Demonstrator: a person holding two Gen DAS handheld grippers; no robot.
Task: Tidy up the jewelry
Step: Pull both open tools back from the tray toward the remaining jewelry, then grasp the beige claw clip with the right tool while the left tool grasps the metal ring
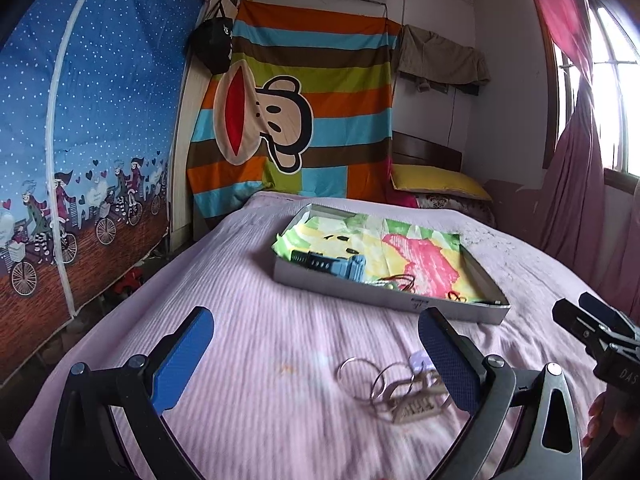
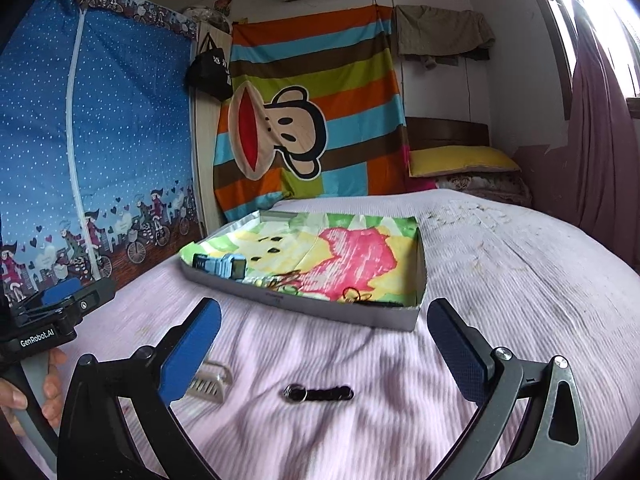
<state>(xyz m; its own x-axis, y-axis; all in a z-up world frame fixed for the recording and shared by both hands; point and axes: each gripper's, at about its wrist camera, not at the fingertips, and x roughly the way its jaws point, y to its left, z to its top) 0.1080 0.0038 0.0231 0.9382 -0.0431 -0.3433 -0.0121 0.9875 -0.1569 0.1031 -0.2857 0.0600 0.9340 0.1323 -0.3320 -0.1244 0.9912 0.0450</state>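
A shallow grey tray (image 1: 348,287) (image 2: 320,309) lined with a bright cartoon cloth lies on the pink bedspread. Inside it are a blue watch (image 1: 340,266) (image 2: 224,266) and thin cords near the front wall. My left gripper (image 1: 316,348) is open above the bed; silver rings with a metal tag (image 1: 396,384) lie just inside its right finger. My right gripper (image 2: 324,340) is open too, with a dark beaded bracelet (image 2: 319,393) on the bed between its fingers. A silver comb-like piece (image 2: 210,384) lies by its left finger.
The pink bedspread (image 1: 260,340) (image 2: 500,280) covers the bed. A blue wardrobe cover (image 1: 80,140) stands at the left, a striped cartoon sheet (image 1: 304,100) hangs behind, pillows (image 1: 436,184) lie at the head. A hand (image 2: 24,392) holds the left gripper's handle.
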